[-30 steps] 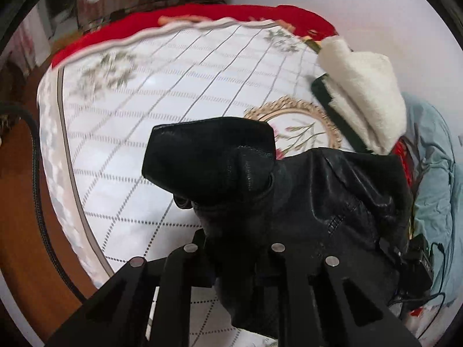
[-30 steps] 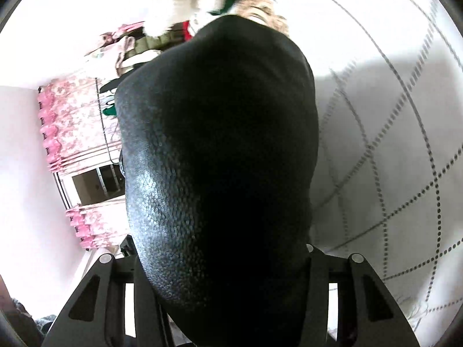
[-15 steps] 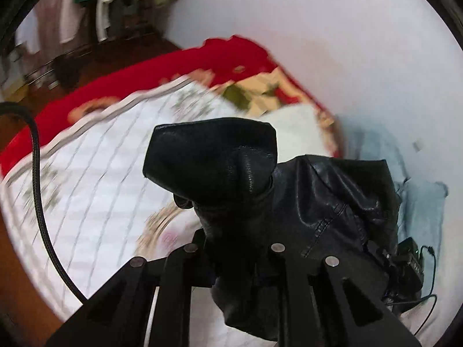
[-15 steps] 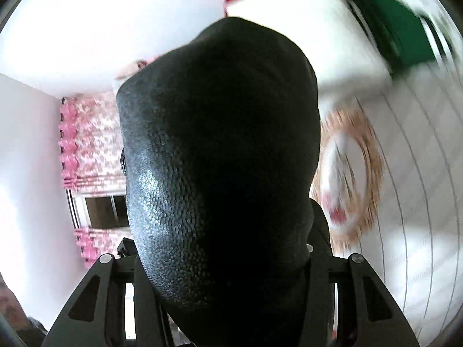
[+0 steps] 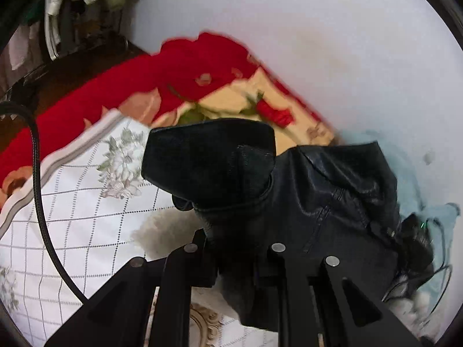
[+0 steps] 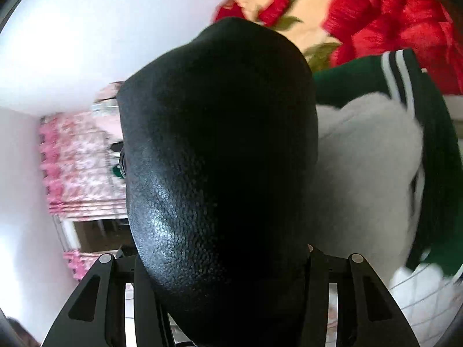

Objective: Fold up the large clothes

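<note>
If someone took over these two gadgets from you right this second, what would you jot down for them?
Left hand-held gripper: shut on the black leather jacket, held up above the white quilted bedspread.
Right hand-held gripper: shut on the same jacket, which fills its view.
Beside it: a white fleece garment with green trim on the bed.
Done: jacket gripped by both.
Left: lay it flat on the bedspread and fold it; no fold shows yet.
</note>
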